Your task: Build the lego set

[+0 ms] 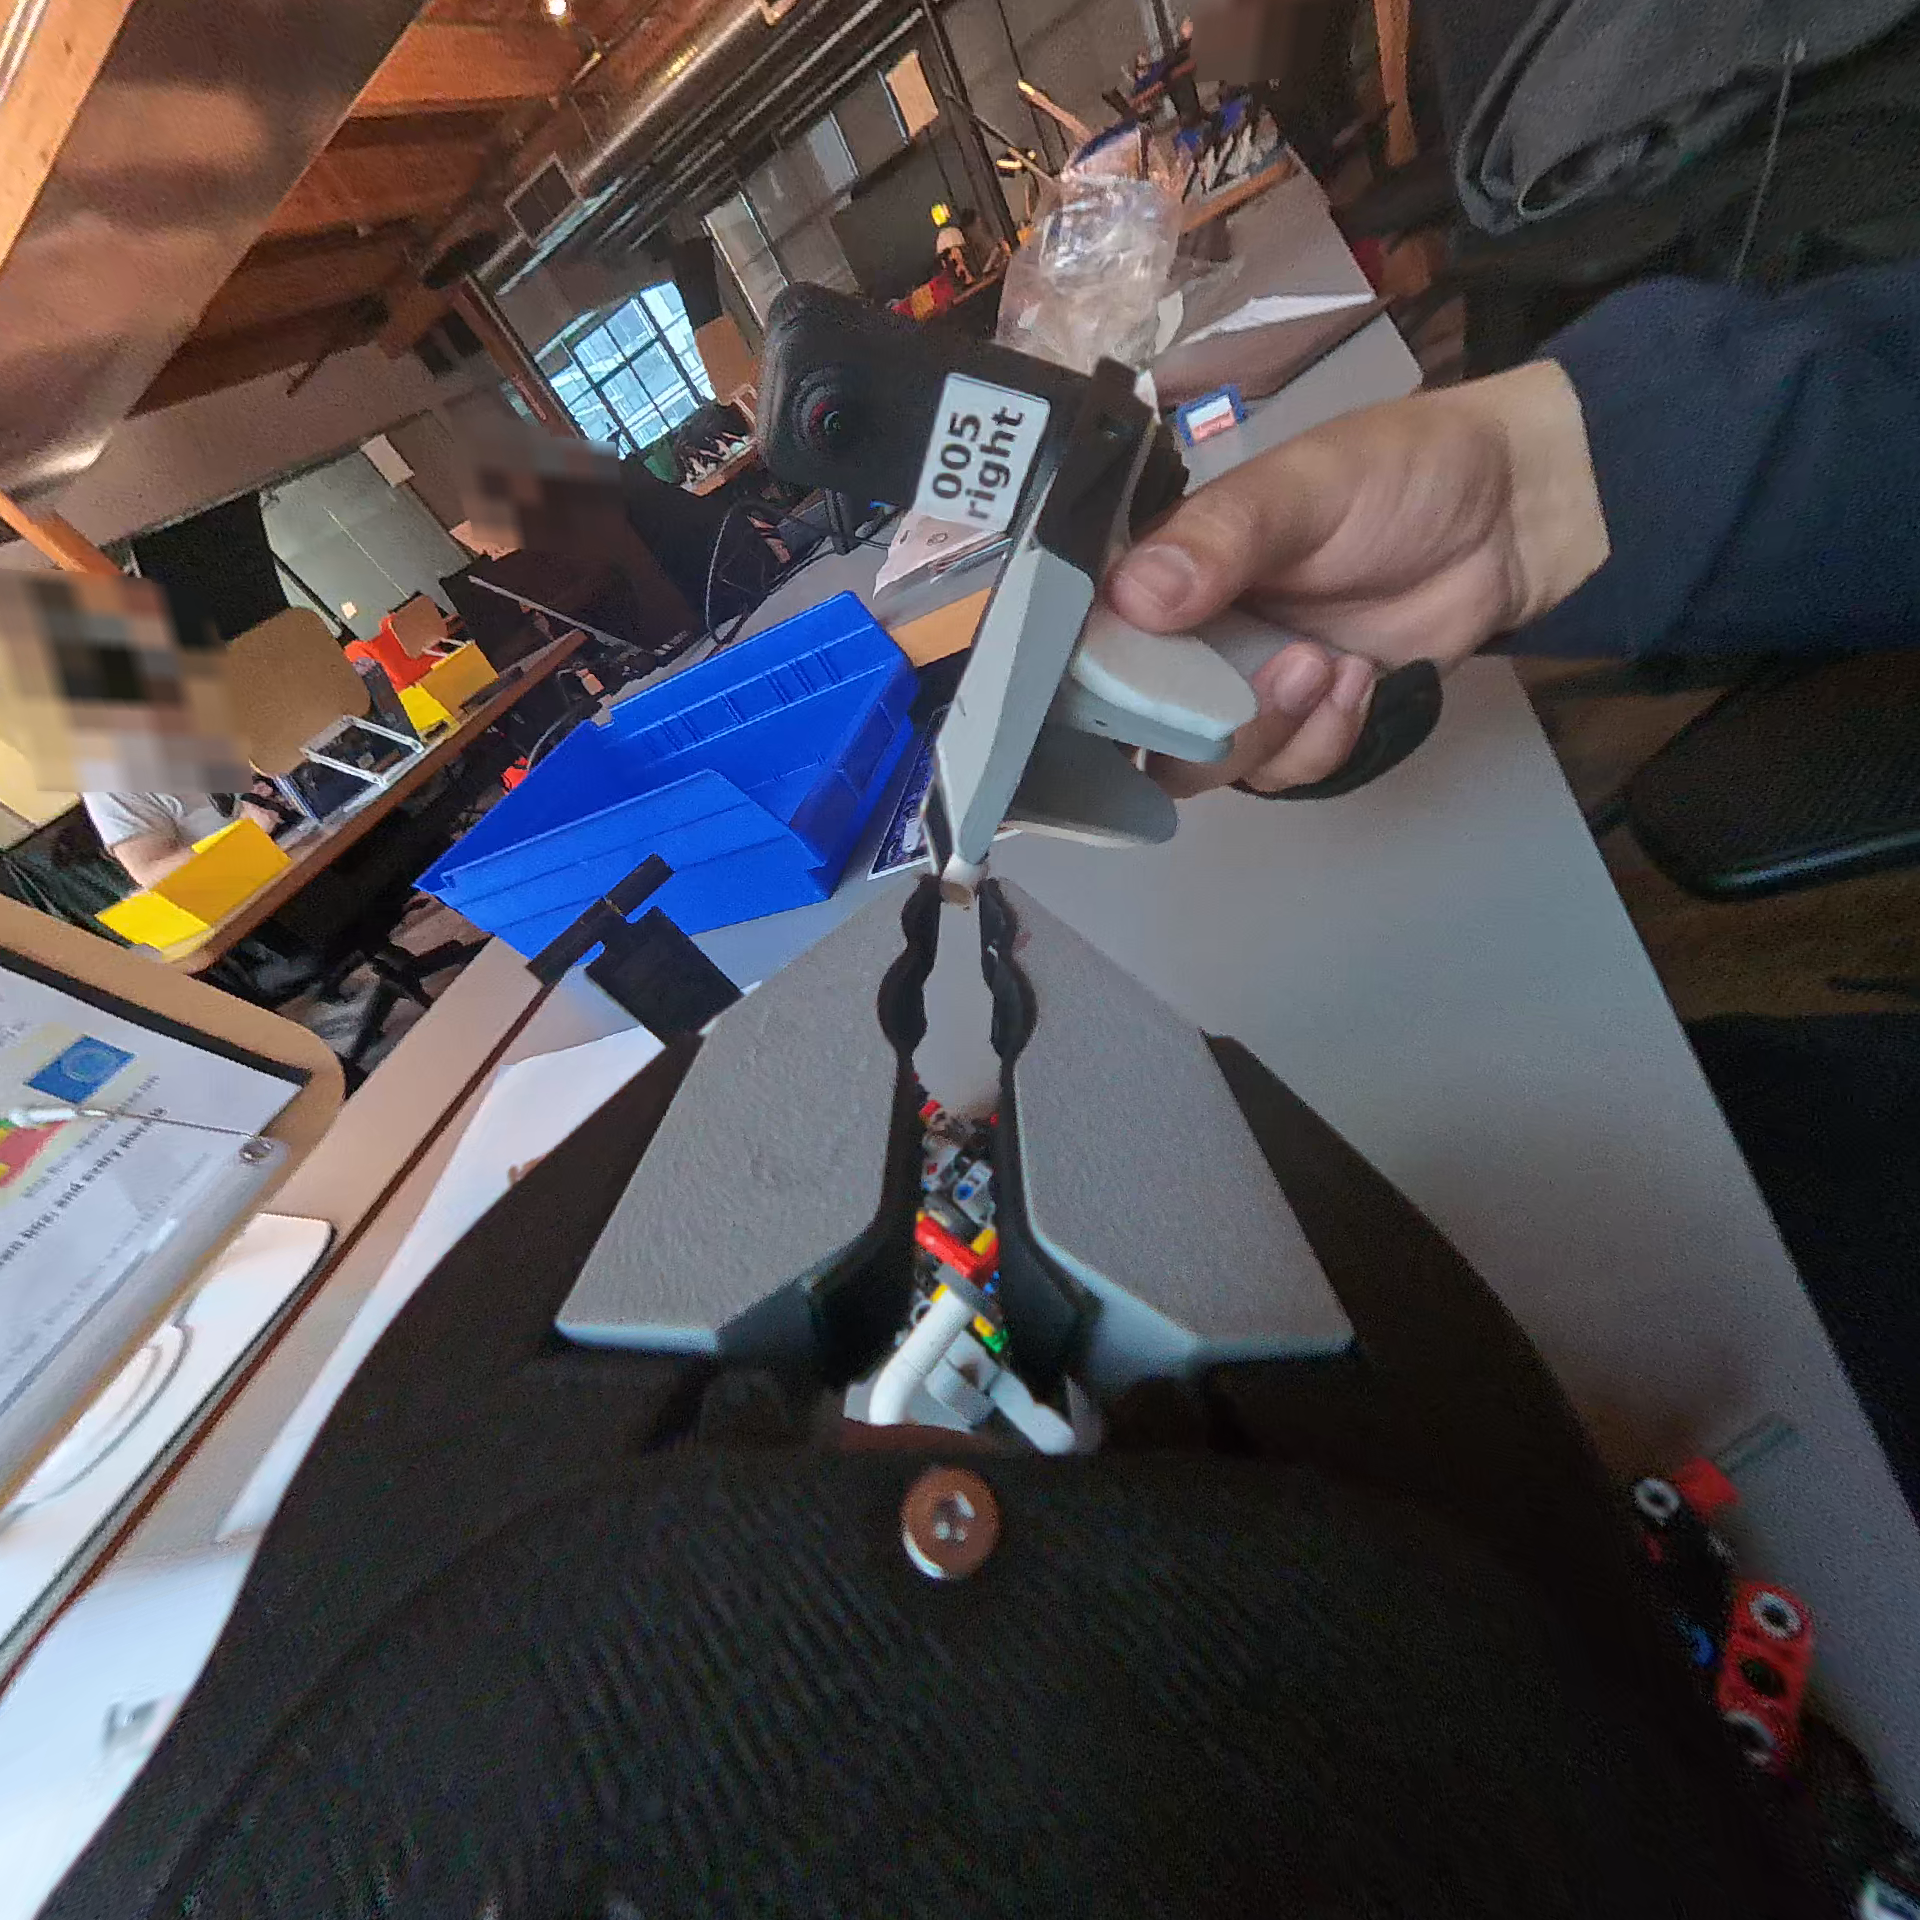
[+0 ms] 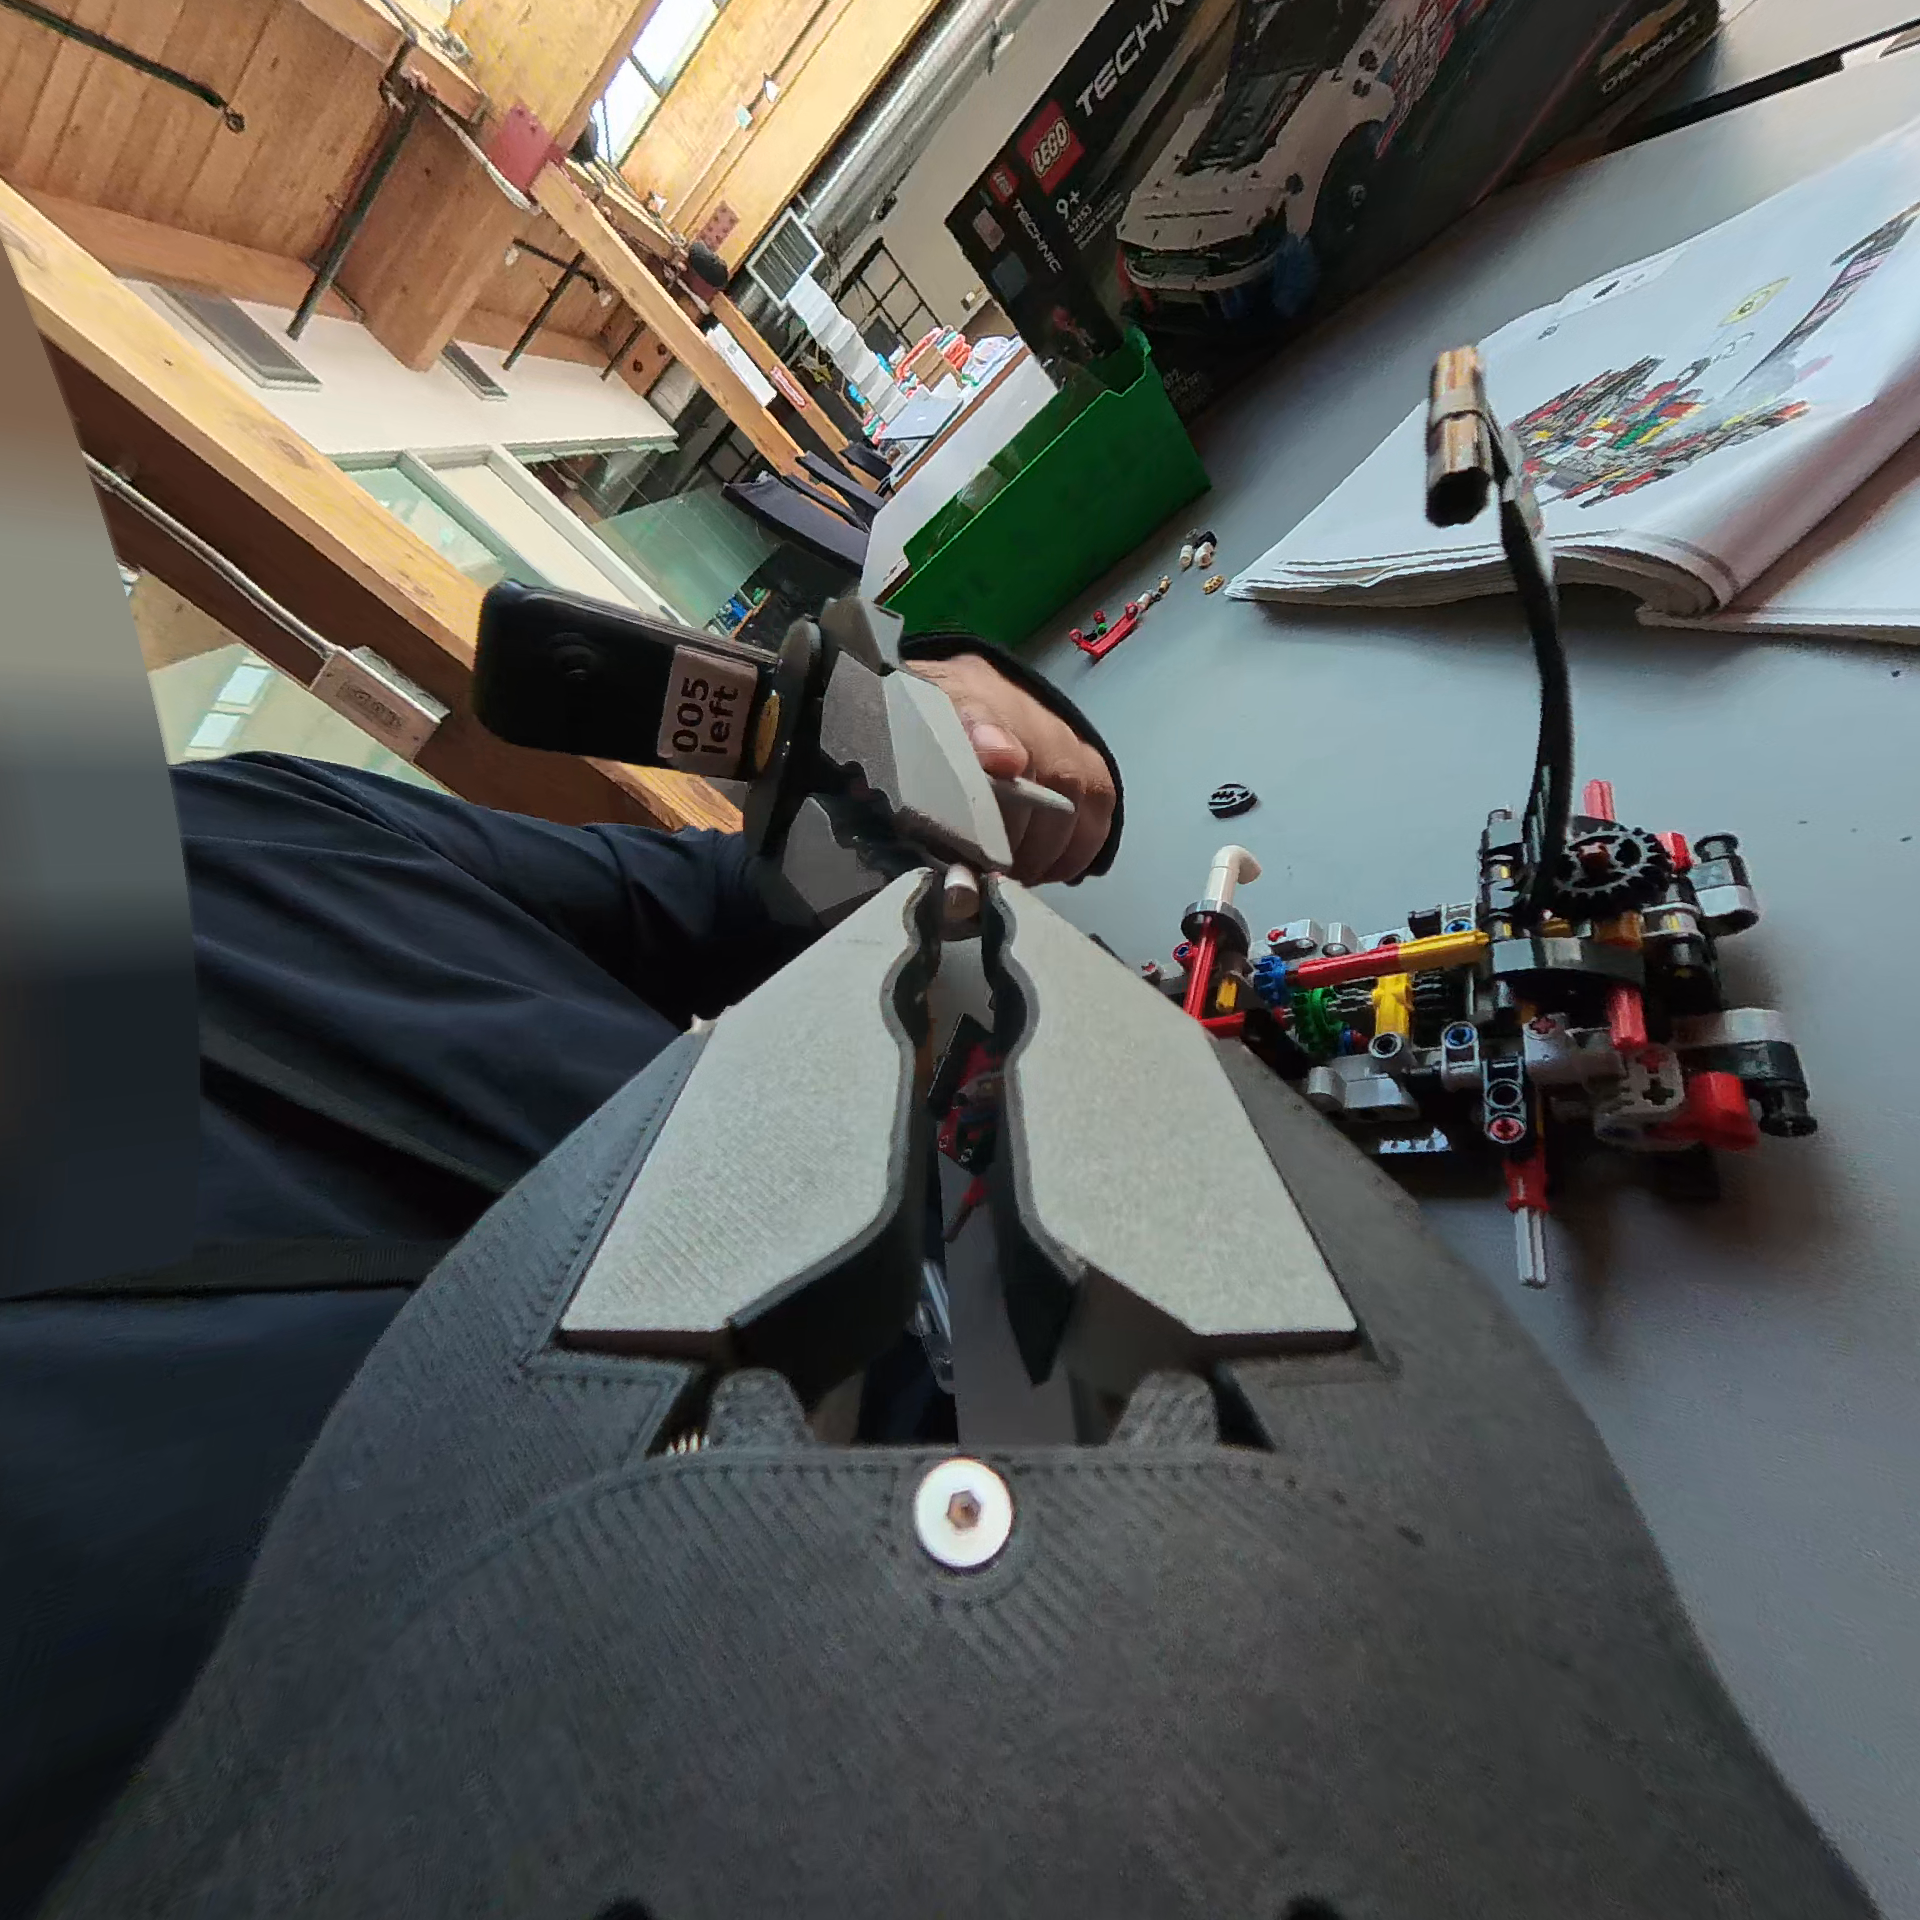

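A small cream plastic peg (image 2: 961, 891) is pinched at the very tips of the right gripper (image 2: 958, 904). The jaws are drawn almost together, with the pads pressed on either side of its short shaft. The same peg is met head-on by the left gripper (image 1: 956, 899), whose jaws are likewise nearly closed about its free end, so the piece is held between both tools, tip to tip and clear of the grey table (image 2: 1351, 707). The peg is judged to be very light, stiff and smooth, and easily flicked out of a grasp. It is best taken across the round shaft, squarely in the pad tips and not by its end. Just to the right of the right gripper's fingers and below them, a multicoloured toy-brick chassis assembly (image 2: 1507, 1018) rests on the table, and a black flexible hose (image 2: 1548, 665) rises from it. Loose red and black connector pieces (image 1: 1745, 1621) lie close by the left gripper's right flank. Farther ahead of the right gripper, an open instruction booklet (image 2: 1662, 499) and a green bin (image 2: 1049, 509) are seen, with a large printed set box (image 2: 1299, 187) behind them. Beyond the left gripper's tips and to their left, a blue bin (image 1: 707, 769) is set on its side.
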A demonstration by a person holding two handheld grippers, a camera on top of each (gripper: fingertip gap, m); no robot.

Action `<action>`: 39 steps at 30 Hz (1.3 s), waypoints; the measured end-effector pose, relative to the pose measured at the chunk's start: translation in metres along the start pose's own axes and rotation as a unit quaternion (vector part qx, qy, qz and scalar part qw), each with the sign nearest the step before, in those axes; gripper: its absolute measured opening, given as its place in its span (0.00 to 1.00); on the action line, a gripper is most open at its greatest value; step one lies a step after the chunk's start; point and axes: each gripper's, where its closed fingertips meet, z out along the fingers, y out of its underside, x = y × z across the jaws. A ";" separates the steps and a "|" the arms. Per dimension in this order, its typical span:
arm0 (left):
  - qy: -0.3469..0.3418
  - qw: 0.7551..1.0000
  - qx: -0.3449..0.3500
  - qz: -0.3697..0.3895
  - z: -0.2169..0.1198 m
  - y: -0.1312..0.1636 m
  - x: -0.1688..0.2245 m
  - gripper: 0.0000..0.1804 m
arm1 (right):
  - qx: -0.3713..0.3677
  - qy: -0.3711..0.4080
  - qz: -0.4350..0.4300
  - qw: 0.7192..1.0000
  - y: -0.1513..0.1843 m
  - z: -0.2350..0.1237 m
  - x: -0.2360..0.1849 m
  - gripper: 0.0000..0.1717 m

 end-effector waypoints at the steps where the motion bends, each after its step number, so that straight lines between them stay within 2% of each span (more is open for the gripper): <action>1: -0.001 1.000 0.005 -0.014 0.000 0.000 0.000 0.02 | 0.002 0.003 -0.003 1.000 0.000 0.000 0.000 0.02; 8: 0.007 0.997 -0.001 -0.071 -0.002 0.003 -0.002 0.03 | 0.021 0.024 -0.022 0.999 -0.001 0.003 0.002 0.02; 10: 0.010 0.998 -0.019 -0.053 -0.008 0.006 -0.008 0.09 | 0.038 0.032 -0.025 0.998 -0.002 0.001 0.004 0.02; 15: 0.107 0.981 -0.150 -0.061 -0.030 0.050 -0.013 0.14 | 0.031 0.127 -0.086 0.988 0.020 -0.009 0.026 0.02; 21: 0.179 0.958 -0.220 -0.045 -0.035 0.084 -0.005 0.16 | 0.004 0.210 -0.163 0.964 0.042 -0.004 0.039 0.02; 25: 0.221 0.949 -0.209 -0.079 -0.035 0.086 0.002 0.13 | -0.015 0.235 -0.203 0.950 0.050 0.004 0.045 0.02; 39: 0.238 0.951 -0.168 -0.107 -0.035 0.097 -0.003 0.05 | -0.019 0.269 -0.239 0.933 0.050 0.012 0.052 0.02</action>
